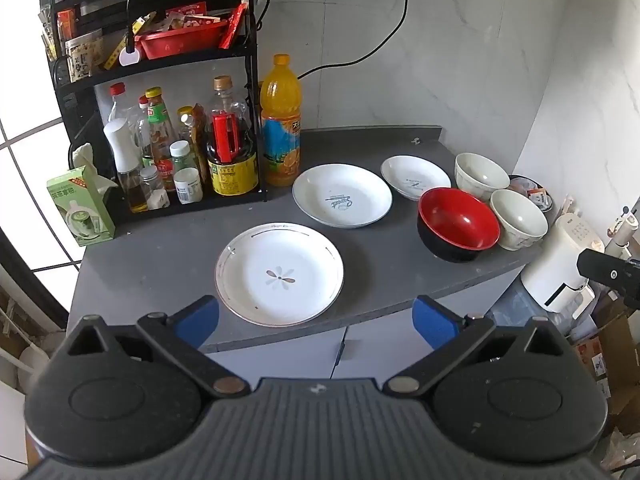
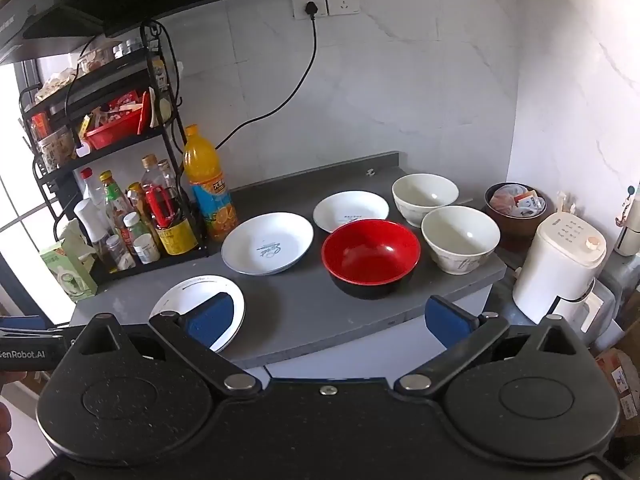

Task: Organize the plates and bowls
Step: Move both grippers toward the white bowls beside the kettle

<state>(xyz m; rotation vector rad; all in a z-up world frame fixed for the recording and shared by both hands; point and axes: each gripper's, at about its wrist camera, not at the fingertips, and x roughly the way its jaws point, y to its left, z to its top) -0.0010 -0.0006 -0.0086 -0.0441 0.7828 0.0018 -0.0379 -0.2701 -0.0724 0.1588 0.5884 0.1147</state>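
Grey desk (image 1: 168,256) against a white marble wall carries 3 white plates and 3 bowls: a flower plate (image 1: 279,274) at the front edge, a larger plate (image 1: 342,194) and a small plate (image 1: 415,177) behind it, then a red bowl (image 1: 458,224) and 2 white bowls (image 1: 518,218) toward the right edge. Both the left hand-held gripper (image 1: 316,320) and right hand-held gripper (image 2: 328,320) hover before the front edge, fingers spread wide, holding nothing.

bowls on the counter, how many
4: red bowl in the middle, two white bowls to its right, and a brown bowl holding packets at the far right. None appear hidden.
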